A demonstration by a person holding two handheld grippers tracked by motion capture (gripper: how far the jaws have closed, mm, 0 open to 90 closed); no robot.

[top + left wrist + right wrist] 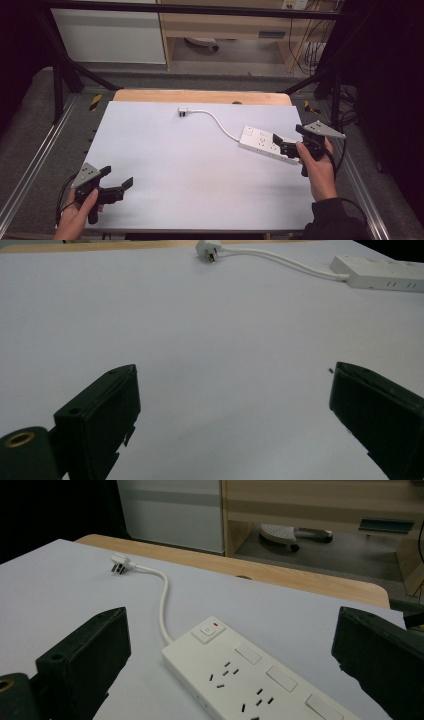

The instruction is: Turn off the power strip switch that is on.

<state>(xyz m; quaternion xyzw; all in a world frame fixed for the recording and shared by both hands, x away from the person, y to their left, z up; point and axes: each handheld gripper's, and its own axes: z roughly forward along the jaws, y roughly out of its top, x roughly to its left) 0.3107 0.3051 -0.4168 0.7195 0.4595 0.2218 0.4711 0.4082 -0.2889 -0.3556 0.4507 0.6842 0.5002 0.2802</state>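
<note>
Pale lavender tabletop [190, 175], basically bare except for a white power strip [262, 142] at its right side, long axis slanting toward the right edge. Cord [217, 121] loops off to the plug [182, 111] further back. Right gripper [281, 144], jaws spread, straddles the strip's near end. Left gripper [116, 181] hangs released, well apart, so the right hand looks way closer.

In the right gripper view the power strip [250, 680] runs off the bottom edge toward 5 o'clock, so its far sockets are cut away. In the high view the right gripper [281, 144] covers that same end of the strip, and the plug [182, 111] at 12 o'clock is too small to count its pins. In the left gripper view the strip is cut off at the 2 o'clock edge.
</note>
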